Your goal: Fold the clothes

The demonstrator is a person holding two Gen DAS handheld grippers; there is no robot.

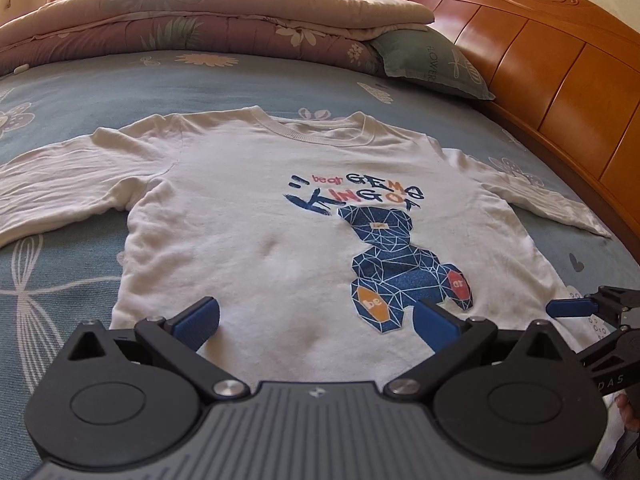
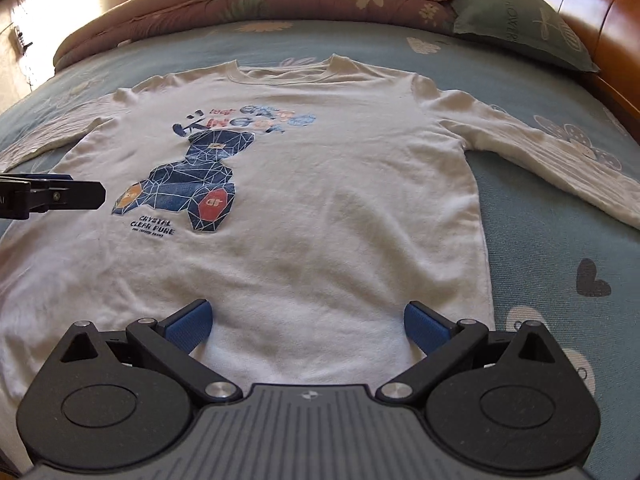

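Note:
A white long-sleeved shirt [image 1: 248,216] with a blue bear print lies flat, front up, on the bed, both sleeves spread out. It also shows in the right wrist view [image 2: 340,200]. My left gripper [image 1: 316,320] is open and empty, just above the shirt's hem on its left half. My right gripper [image 2: 308,320] is open and empty, above the hem on the right half. The right gripper's blue fingertip [image 1: 568,307] shows at the right edge of the left wrist view; the left gripper's finger [image 2: 60,196] shows at the left edge of the right wrist view.
The bed has a blue flowered sheet [image 1: 72,280]. A folded pink flowered quilt [image 1: 200,28] and a green pillow [image 1: 432,60] lie at the far end. A wooden headboard [image 1: 560,80] runs along the right side.

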